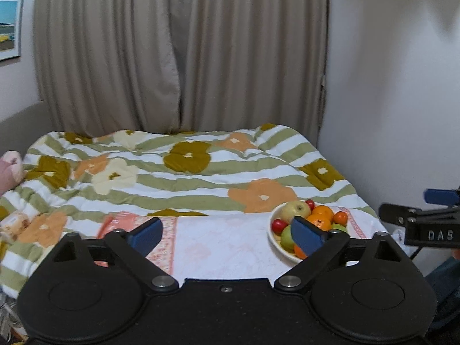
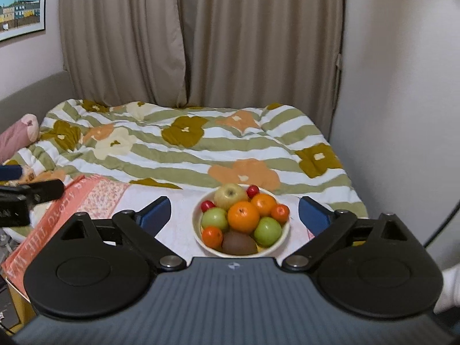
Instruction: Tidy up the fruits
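"DAS" raised on right tool [image 1: 441, 201], fruit bowl [image 2: 198, 224] on lettered cloth [image 2: 72, 210]

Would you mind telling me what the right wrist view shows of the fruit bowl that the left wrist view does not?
Only the right wrist view shows the whole bowl, between the open right gripper, including the brown kiwi at the front.
Only the left wrist view shows the left gripper's blue finger covering part of the bowl, and the right gripper from the side.
Both show the yellowish apple, oranges and the flowered quilt.
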`<state>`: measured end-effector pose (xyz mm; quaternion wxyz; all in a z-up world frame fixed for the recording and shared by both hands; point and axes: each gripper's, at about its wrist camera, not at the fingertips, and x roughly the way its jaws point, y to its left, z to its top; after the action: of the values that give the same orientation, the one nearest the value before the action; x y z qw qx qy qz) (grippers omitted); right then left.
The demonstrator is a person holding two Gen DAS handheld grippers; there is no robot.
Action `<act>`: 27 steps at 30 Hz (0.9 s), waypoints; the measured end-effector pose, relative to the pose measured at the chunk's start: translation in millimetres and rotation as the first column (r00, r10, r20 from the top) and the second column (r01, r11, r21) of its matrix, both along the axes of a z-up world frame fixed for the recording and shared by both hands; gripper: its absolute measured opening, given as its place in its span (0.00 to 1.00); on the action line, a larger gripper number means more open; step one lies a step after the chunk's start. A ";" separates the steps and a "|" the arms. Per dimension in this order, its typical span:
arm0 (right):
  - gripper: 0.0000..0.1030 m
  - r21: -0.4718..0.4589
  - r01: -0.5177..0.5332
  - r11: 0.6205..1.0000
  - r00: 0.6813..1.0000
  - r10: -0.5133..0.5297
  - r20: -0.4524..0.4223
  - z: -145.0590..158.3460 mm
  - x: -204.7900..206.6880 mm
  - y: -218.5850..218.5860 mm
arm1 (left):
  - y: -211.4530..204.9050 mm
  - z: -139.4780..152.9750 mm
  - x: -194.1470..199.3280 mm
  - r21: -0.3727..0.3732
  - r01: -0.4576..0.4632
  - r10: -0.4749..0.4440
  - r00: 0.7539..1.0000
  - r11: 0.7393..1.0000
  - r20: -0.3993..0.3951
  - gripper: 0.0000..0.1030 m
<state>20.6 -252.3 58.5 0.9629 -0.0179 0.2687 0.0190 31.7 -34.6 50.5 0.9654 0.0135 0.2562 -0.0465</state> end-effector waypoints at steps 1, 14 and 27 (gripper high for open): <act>1.00 -0.006 0.000 1.000 1.000 0.000 -0.006 -0.6 -6.3 2.9 | 0.9 0.2 -4.6 0.009 -0.004 0.004 1.000 1.000 0.006 0.99; 1.00 -0.001 0.065 0.998 0.995 -0.065 -0.077 -15.3 -28.4 -0.4 | 3.1 -8.7 -25.5 0.017 -0.012 0.012 1.000 1.000 -0.027 1.00; 1.00 -0.003 0.062 0.998 0.994 -0.062 -0.087 -16.4 -30.6 0.6 | 3.5 -11.1 -28.8 0.021 -0.012 0.013 0.999 1.000 -0.035 1.00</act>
<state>-10.0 -251.7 42.2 0.9503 -0.0091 0.3109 -0.0101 2.9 -31.1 39.3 0.9608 0.0209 0.2737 -0.0382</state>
